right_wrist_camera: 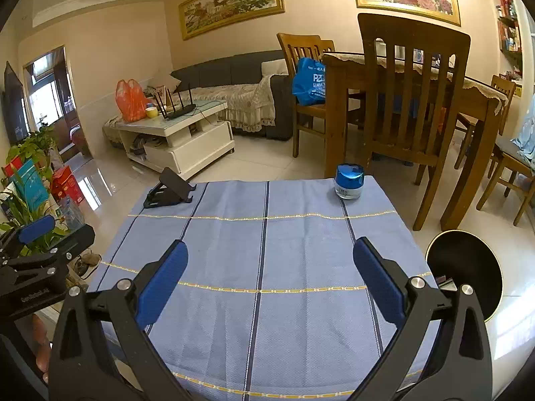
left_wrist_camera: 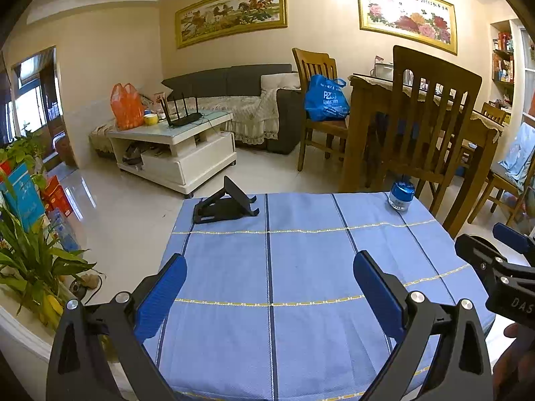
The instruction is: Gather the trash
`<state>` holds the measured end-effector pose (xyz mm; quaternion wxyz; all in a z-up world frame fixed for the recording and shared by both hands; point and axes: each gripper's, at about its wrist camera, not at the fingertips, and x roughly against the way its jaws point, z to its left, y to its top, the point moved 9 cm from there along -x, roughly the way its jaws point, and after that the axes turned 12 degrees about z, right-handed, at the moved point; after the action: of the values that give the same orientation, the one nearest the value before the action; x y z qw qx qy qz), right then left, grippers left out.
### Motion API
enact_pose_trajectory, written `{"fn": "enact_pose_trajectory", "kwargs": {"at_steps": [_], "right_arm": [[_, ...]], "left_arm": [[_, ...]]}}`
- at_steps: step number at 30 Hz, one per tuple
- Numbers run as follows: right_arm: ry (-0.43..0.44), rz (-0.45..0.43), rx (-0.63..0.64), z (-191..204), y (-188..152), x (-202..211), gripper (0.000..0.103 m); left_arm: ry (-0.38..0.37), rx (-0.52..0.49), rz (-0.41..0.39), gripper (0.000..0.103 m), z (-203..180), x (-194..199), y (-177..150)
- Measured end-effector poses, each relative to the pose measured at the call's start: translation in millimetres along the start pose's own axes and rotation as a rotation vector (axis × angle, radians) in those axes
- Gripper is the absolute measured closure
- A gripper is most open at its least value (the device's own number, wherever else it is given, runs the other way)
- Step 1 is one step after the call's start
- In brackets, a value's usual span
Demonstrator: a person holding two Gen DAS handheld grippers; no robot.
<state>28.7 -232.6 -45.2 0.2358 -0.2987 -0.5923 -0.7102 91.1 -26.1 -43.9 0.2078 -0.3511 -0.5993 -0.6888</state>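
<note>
Hovering side by side over the blue checked tablecloth point(right_wrist_camera: 267, 267), both tools are sitting idle: the left gripper point(left_wrist_camera: 270, 287) and the right gripper point(right_wrist_camera: 270, 280) are each spread wide with nothing between the blue pads. I am seeing no loose scrap on the cloth. The only candidates are the small jar point(right_wrist_camera: 347, 182) with the shiny blue cap at the far right corner and the black folding phone stand point(right_wrist_camera: 169, 188) at the far left corner, well apart from each other and from both tools. The round black bin point(right_wrist_camera: 464, 274) is waiting on the floor just beside the table's right edge. If the jar is the trash, I am guessing it is rigid, fairly light and slick on its glossy cap, so squeezing the clear lower body across its width looks safer than pinching the lid.
</note>
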Motion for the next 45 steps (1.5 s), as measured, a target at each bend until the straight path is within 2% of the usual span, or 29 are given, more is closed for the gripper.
{"fn": "enact_pose_trajectory", "kwargs": {"at_steps": [11, 22, 45], "right_arm": [[-0.002, -0.001, 0.006, 3, 1, 3, 0.005], [0.005, -0.003, 0.014, 3, 4, 6, 0.005], [0.012, 0.001, 0.012, 4, 0, 7, 0.005]], "left_arm": [[0.001, 0.005, 0.002, 0.007, 2, 1, 0], [0.035, 0.046, -0.027, 0.007, 13, 7, 0], [0.032, 0.017, -0.026, 0.007, 1, 12, -4]]}}
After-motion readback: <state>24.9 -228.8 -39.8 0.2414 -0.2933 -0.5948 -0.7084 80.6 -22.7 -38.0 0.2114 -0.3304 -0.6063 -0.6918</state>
